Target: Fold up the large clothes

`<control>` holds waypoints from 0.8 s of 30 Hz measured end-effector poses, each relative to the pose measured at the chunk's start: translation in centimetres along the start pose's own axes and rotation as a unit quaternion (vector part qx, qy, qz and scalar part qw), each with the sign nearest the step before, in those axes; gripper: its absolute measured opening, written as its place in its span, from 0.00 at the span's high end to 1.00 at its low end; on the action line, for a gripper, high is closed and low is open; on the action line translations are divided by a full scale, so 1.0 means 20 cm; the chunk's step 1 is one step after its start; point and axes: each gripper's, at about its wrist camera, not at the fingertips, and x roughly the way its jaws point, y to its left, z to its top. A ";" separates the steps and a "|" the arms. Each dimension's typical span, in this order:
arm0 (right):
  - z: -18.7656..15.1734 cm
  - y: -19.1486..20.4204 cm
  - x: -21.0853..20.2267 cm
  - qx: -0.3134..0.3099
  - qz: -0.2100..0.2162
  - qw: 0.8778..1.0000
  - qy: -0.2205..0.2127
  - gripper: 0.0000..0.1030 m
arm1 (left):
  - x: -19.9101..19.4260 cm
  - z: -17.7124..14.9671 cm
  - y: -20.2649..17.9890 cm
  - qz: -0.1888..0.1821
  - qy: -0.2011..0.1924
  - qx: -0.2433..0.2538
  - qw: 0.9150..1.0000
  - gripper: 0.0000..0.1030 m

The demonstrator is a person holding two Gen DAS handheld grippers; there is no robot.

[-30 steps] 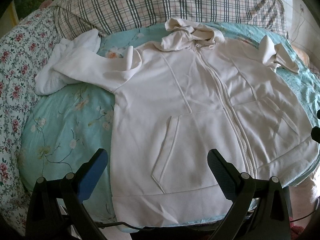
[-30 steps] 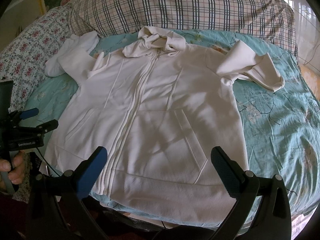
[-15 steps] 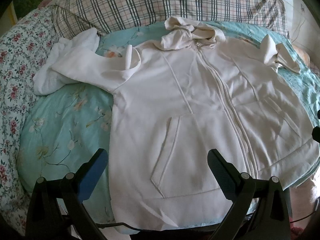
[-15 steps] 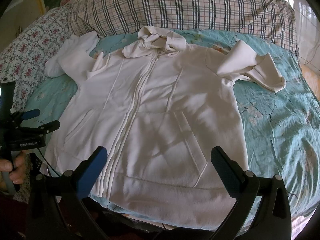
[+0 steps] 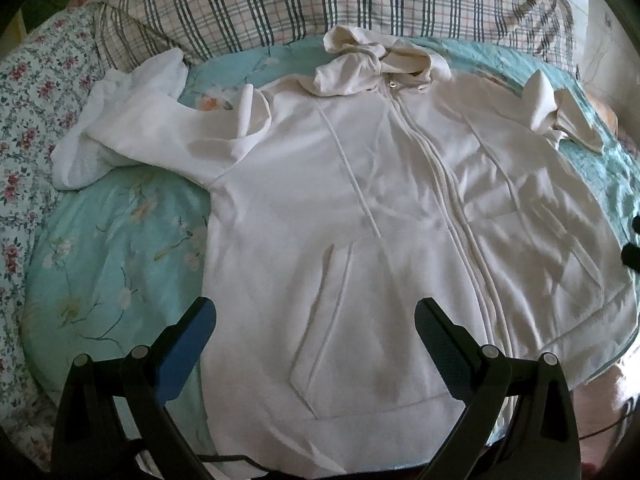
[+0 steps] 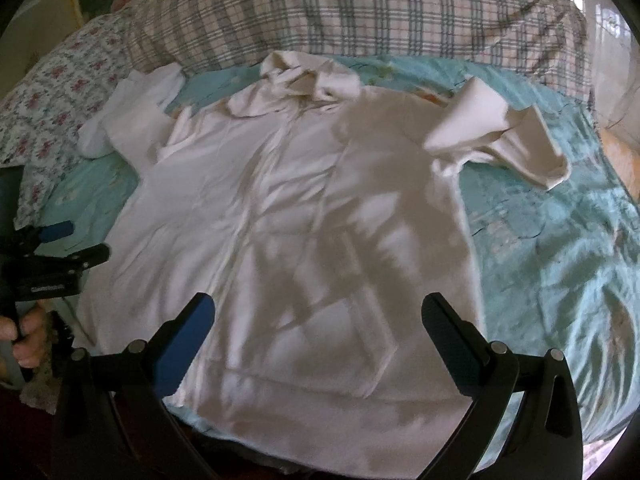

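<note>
Now both grippers sit closer above the hoodie (image 5: 360, 240).

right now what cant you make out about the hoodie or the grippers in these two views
- Hoodie bottom hem: partly hidden behind the open left gripper in the left wrist view.
- Zipper and seams: smeared by motion blur in the right wrist view, where the open right gripper covers the hem.
- Left sleeve cuff: bunched, end unclear.
- Person's hand: cut off by the frame edge.

Left tool (image 5: 316, 318) and right tool (image 6: 318, 314) both hover, jaws wide apart.
</note>
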 end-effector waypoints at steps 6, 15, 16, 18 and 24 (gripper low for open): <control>0.13 -0.29 0.02 0.022 -0.040 0.998 -0.044 0.08 | 0.08 0.09 0.02 -0.004 0.003 -0.011 1.000 0.03; 0.47 -0.77 0.31 0.040 -0.088 0.995 -0.029 0.36 | 0.26 0.26 0.01 -0.002 0.017 -0.017 1.000 0.03; 0.52 -0.82 0.36 0.042 -0.087 0.995 -0.022 0.36 | 0.28 0.28 0.00 -0.004 0.020 -0.017 1.000 0.03; 0.58 -0.88 0.46 0.044 -0.088 0.995 -0.007 0.37 | 0.33 0.30 -0.03 -0.005 0.025 -0.014 1.000 0.03; 0.60 -1.06 0.71 0.058 -0.116 0.990 0.052 0.44 | 0.44 0.37 -0.07 -0.006 0.036 -0.008 0.999 0.03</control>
